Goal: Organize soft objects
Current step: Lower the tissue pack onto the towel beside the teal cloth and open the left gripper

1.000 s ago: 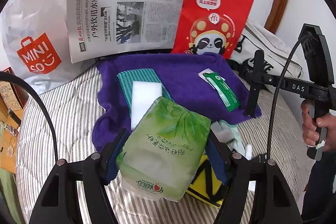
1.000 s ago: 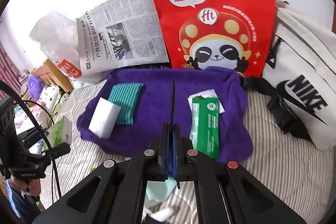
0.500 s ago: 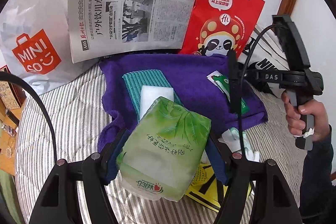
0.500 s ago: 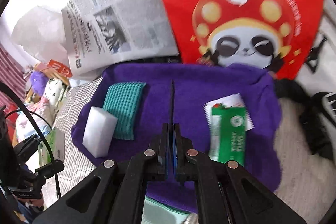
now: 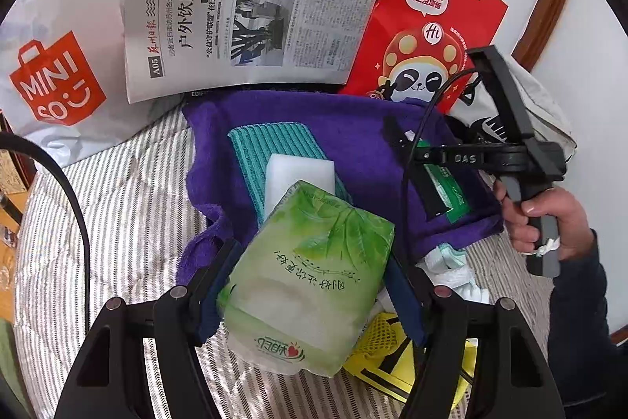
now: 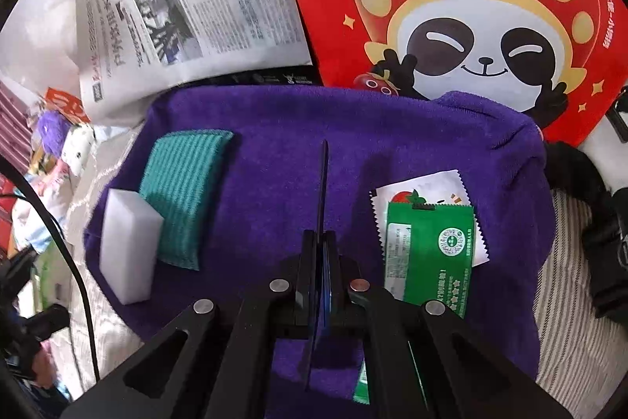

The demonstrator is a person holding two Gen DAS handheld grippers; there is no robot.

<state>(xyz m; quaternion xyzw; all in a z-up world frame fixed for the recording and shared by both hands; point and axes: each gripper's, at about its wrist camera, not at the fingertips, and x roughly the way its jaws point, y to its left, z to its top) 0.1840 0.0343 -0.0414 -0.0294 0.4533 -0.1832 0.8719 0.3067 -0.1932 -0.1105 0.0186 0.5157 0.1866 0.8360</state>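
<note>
My left gripper [image 5: 310, 262] is shut on a green tissue pack [image 5: 314, 285], held just above the near edge of a purple towel [image 5: 353, 136]. On the towel lie a teal ribbed cloth [image 5: 267, 144], a white sponge block [image 5: 294, 171] and a green wet-wipe packet [image 5: 451, 191]. My right gripper [image 6: 324, 148] is shut with nothing in it. It hangs low over the middle of the towel [image 6: 274, 152], between the teal cloth [image 6: 180, 191] with the sponge [image 6: 125, 242] and the green packet [image 6: 428, 254]. In the left wrist view a hand [image 5: 549, 218] holds this right gripper [image 5: 416, 175].
A newspaper [image 5: 251, 6], a red panda paper bag [image 5: 428, 22] and a white Miniso bag [image 5: 59, 77] stand behind the towel. A white Nike bag [image 5: 522, 105] lies at the right. A yellow item [image 5: 392, 352] and crumpled white cloth [image 5: 451, 269] lie on the striped bedding [image 5: 129, 207].
The right gripper has come down and in over the purple towel, still shut. The left gripper has moved a little closer to the towel, keeping its hold on the tissue pack.
</note>
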